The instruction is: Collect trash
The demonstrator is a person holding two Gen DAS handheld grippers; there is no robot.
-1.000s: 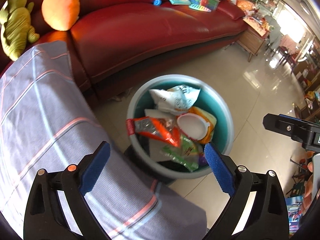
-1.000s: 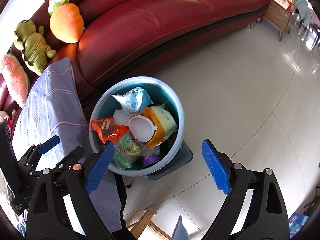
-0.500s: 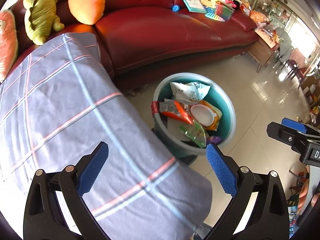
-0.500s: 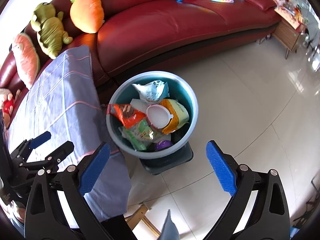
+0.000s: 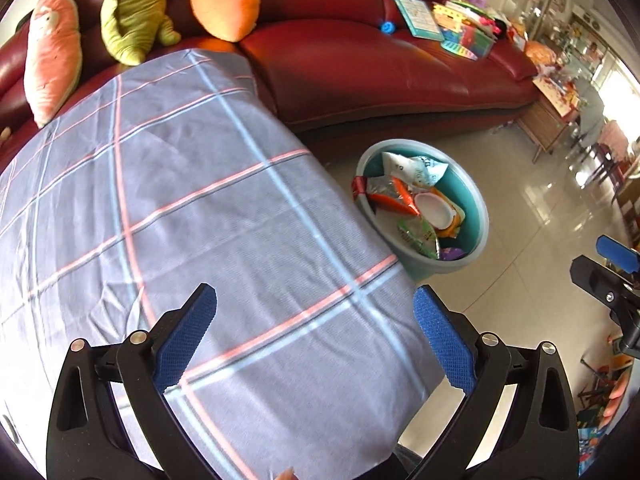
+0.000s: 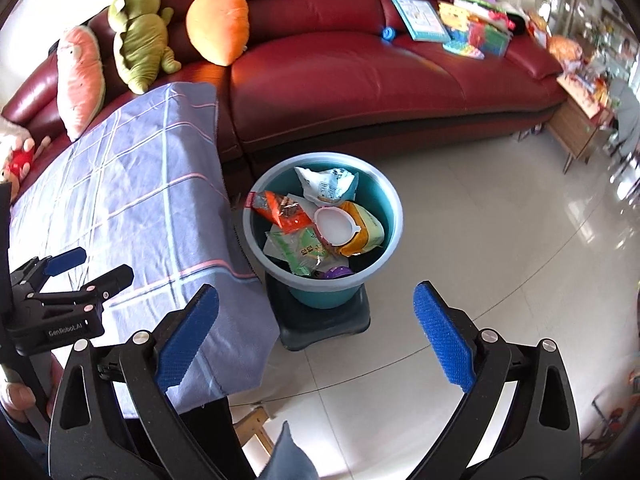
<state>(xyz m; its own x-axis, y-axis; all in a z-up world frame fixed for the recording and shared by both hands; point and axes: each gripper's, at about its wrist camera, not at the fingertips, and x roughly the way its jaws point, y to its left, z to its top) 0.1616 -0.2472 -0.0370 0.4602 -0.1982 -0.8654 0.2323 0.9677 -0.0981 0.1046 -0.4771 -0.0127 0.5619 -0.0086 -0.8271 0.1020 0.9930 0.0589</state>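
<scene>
Left gripper (image 5: 316, 336): jaws spread wide, nothing between the blue pads; it hovers over the plaid cloth (image 5: 192, 216). Right gripper (image 6: 316, 336): jaws likewise spread and empty, over bare tiled floor (image 6: 500, 240).

Trash sits in the teal bin (image 6: 394, 208). From the right gripper the bin is straight ahead, just beyond the fingertips, standing upright on a dark base (image 6: 324, 328), mouth up. From the left gripper it lies ahead and to the right, just past the cloth's edge.

Contents: orange wrapper (image 6: 286, 212), long axis running from the bin's left rim toward its centre, one end hanging over the rim. White-blue bag (image 6: 326, 186) standing up against the far wall. Round white lid (image 6: 335, 227) lying flat at the centre, on a yellow pouch (image 6: 366, 232). Green packet (image 6: 302, 250) nearest the right gripper, long axis toward it. A purple item (image 6: 338, 271) shows under it, kind unclear.

Writing: "GenRobot.AI" on the left gripper's body in the right wrist view. Print on the packets is too small to read.

Versus 1.0 s ago: both cameras have pulled back. In the left view the bin was between the fingers; now it is small and off to the right, with cloth filling the frame. In the right view more of the red sofa (image 6: 380, 80) and its plush toys (image 6: 140, 40) shows. Bin contents unchanged.
</scene>
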